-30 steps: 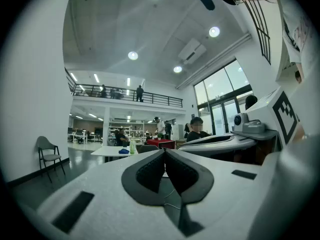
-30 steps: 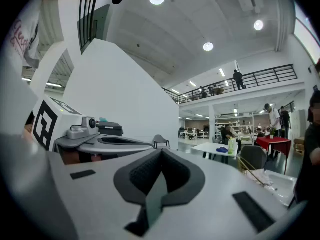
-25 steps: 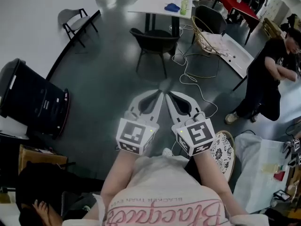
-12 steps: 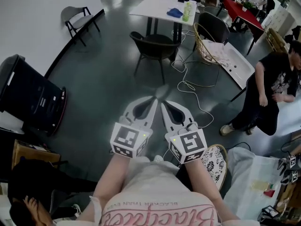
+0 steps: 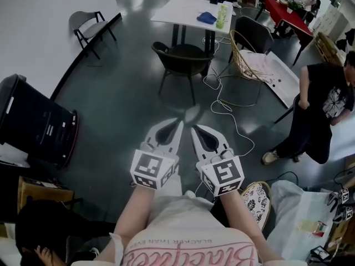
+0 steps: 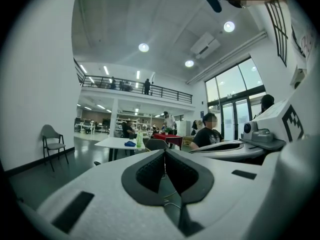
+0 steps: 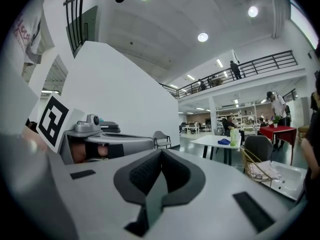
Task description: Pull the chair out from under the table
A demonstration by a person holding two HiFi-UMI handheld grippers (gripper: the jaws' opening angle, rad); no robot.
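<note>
A dark chair [image 5: 183, 57] stands on the grey floor, its seat partly under the near edge of a white table [image 5: 186, 5]. In the head view my left gripper [image 5: 178, 124] and right gripper [image 5: 193, 129] are held side by side, level, well short of the chair. Both are shut with nothing between the jaws. In the left gripper view the shut gripper [image 6: 164, 152] points toward the table [image 6: 116, 143] and chair [image 6: 156, 144]. The right gripper [image 7: 161, 152] looks shut in its own view too, with the table [image 7: 216, 140] far ahead.
A green bottle [image 5: 223, 14] and blue cloth [image 5: 206, 18] lie on the table. A wicker chair [image 5: 244, 44], a white panel [image 5: 275, 70] and a cable [image 5: 227, 101] are at the right. A person [image 5: 321, 107] stands far right. A black machine [image 5: 34, 121] stands left, a grey chair [image 5: 89, 24] by the wall.
Both grippers have shifted together a little lower in the head view, still shut and side by side. The standing person at the right has turned and moved toward the picture's edge.
</note>
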